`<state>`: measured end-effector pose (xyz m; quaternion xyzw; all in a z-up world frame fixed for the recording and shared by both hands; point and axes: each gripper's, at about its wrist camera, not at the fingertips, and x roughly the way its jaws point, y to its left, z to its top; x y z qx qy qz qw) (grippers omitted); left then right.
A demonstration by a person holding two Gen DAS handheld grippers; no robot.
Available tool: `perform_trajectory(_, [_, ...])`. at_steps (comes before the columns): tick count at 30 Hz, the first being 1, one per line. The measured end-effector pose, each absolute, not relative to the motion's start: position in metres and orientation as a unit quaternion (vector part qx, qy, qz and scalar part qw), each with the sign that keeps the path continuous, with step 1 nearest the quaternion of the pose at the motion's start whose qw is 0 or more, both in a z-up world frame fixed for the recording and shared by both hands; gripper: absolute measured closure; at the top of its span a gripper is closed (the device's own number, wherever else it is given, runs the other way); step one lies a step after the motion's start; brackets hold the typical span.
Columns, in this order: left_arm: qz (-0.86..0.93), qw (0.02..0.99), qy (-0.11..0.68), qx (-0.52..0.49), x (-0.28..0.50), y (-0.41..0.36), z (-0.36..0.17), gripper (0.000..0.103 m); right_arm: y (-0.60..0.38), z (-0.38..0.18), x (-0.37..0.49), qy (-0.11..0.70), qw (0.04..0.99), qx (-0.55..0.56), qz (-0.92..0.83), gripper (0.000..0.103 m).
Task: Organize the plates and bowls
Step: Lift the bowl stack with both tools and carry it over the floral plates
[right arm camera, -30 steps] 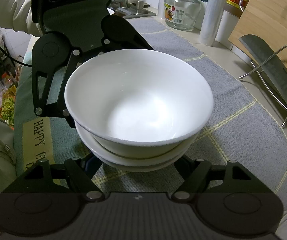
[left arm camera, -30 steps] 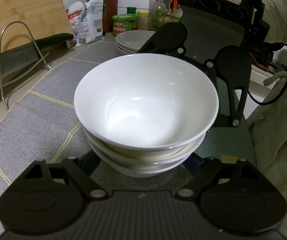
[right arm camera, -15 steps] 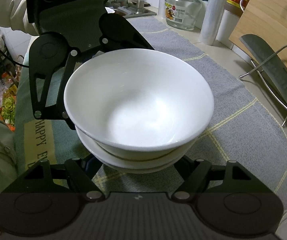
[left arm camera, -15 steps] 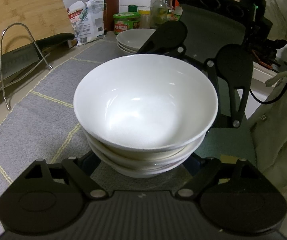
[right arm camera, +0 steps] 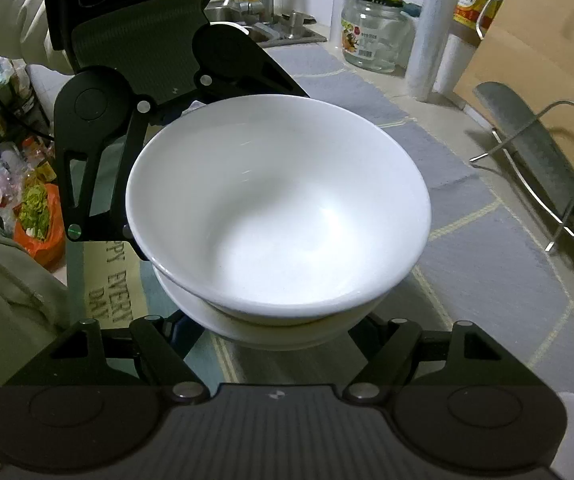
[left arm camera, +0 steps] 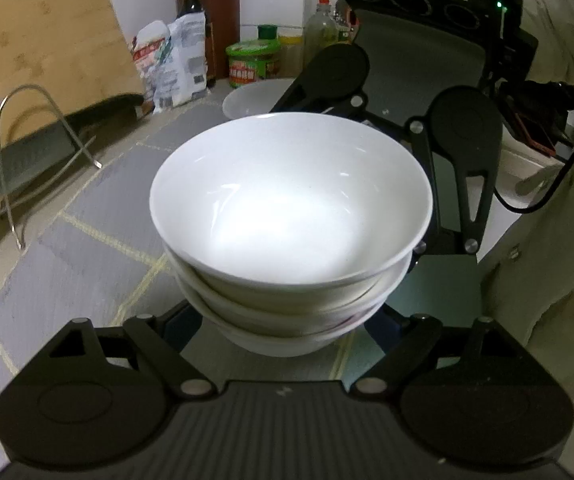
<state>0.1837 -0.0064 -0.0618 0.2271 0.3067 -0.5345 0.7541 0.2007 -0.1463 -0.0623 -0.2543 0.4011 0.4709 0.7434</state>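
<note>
**Both grippers clamped on the bowl stack, stack above the mat**

You have a stack of white bowls (left arm camera: 291, 216) held from two opposite sides. Your left gripper (left arm camera: 283, 328) reaches in from the near edge of its own view, its fingers (left arm camera: 185, 322) running in under the lowest bowl and against its wall, jaws partly open to the width of the stack. Your right gripper (right arm camera: 279, 320) does the same from the other side; in the left view you see it facing you across the bowls, its black arms spread around the far rim.

At least three nested bowls show from the left, the top one empty and glossy. The contact of the pads themselves is hidden under the stack, so the grip looks firm but you cannot see the pads press.

The stack appears to hang clear of the grey mat (left arm camera: 87, 248) with its yellow lines. Behind it sits a second pile of white dishes (left arm camera: 255, 96), near a green-lidded tub (left arm camera: 252, 62). A wire rack (left arm camera: 27, 152) stands to the left by a wooden board (left arm camera: 43, 36). From the right view, a glass jar (right arm camera: 375, 36) stands beyond the mat.
</note>
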Motion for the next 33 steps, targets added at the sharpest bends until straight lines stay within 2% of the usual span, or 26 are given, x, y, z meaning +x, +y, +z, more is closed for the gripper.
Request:
perform_trajectory(19, [-0.555,0.753,0.251,0.248,0.203,-0.142,-0.033,0.016,-0.282,-0.023,0.21,0.388,0.768,-0.283,0.422,0.022])
perform_trajectory(33, [-0.572,0.736,0.245,0.267,0.231,-0.215,-0.05,0.016,-0.356,-0.041,0.23,0.408,0.776,-0.281,0.39,0.022])
